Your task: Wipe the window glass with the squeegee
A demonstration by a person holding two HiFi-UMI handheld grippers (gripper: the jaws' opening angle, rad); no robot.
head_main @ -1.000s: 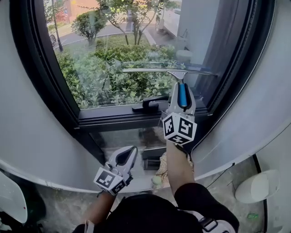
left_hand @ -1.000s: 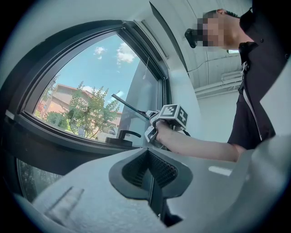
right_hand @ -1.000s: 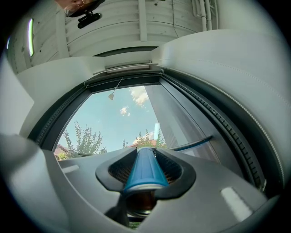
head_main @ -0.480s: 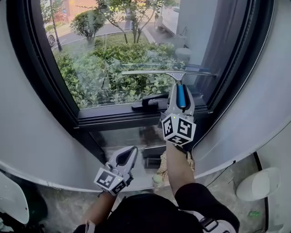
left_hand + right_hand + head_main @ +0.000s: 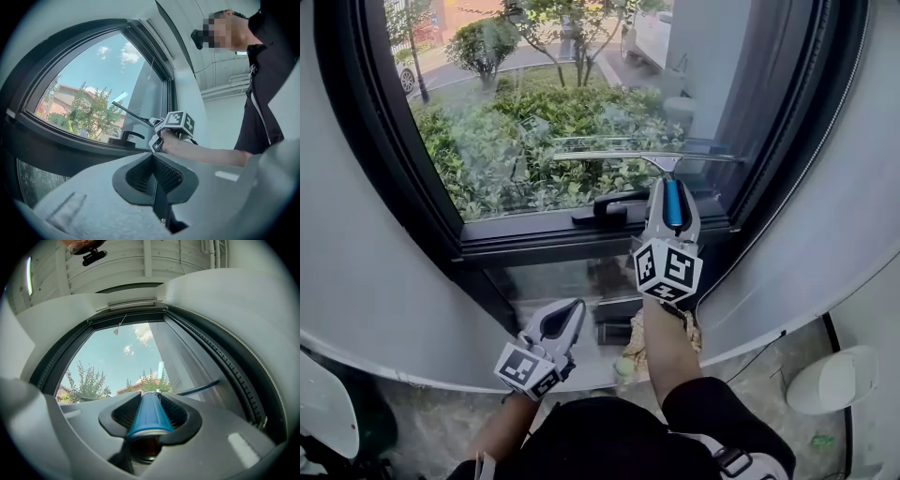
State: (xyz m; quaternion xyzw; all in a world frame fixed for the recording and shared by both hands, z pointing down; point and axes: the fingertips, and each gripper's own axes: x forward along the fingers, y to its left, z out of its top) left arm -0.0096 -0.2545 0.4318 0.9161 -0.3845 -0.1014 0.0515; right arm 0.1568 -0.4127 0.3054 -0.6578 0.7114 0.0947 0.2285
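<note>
The squeegee has a blue handle (image 5: 673, 201) and a long metal blade (image 5: 619, 156) that lies level against the window glass (image 5: 516, 112), low on the pane. My right gripper (image 5: 671, 189) is shut on the handle and points up at the glass. In the right gripper view the blue handle (image 5: 149, 414) fills the jaws, and one end of the blade (image 5: 198, 389) shows beyond. My left gripper (image 5: 563, 320) hangs low by the wall below the sill, shut, with nothing in it. Its own view shows the blade (image 5: 127, 110) and the right gripper's marker cube (image 5: 181, 123) ahead.
A black window handle (image 5: 607, 206) sits on the lower frame (image 5: 544, 239), just left of the right gripper. A second glass pane (image 5: 553, 281) lies under the sill. White wall curves round both sides. A white rounded object (image 5: 825, 382) stands on the floor at the right.
The right gripper has drawn the squeegee blade a little way down the glass towards the lower frame. The left gripper has stayed where it was.
</note>
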